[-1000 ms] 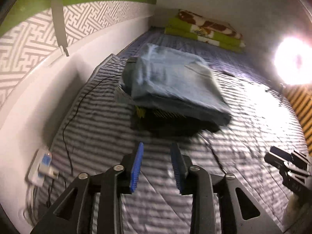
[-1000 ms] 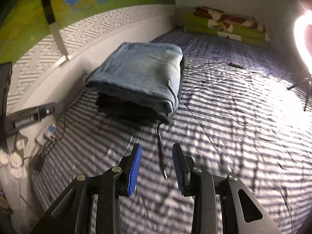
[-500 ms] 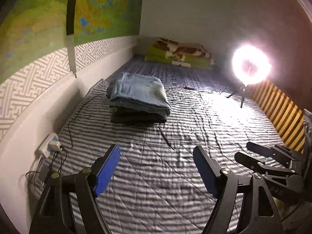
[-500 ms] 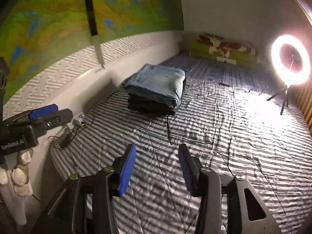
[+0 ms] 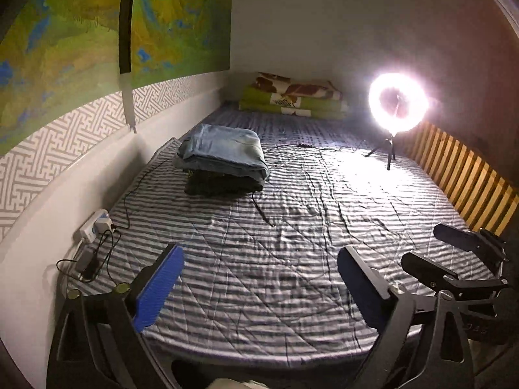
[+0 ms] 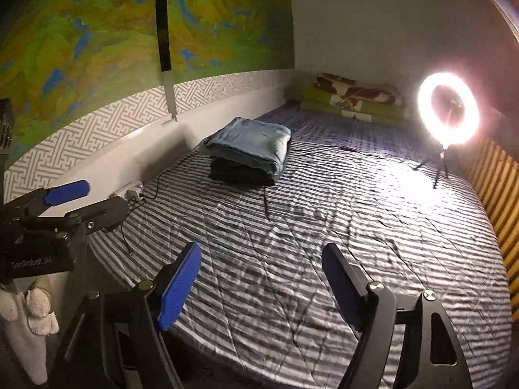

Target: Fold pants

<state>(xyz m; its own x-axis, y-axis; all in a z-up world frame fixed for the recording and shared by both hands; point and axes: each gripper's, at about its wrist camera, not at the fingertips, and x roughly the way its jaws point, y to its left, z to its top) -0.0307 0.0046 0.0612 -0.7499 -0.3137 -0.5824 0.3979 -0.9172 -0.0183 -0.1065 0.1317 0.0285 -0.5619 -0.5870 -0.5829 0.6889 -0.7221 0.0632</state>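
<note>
Both claws, left claw (image 5: 259, 287) and right claw (image 6: 261, 283), just spread wide, nothing between. Folded pants (image 5: 223, 154) sit stacked on the bed (image 5: 292, 291), well apart. We risk snagging the cord (image 5: 262, 212).
</note>
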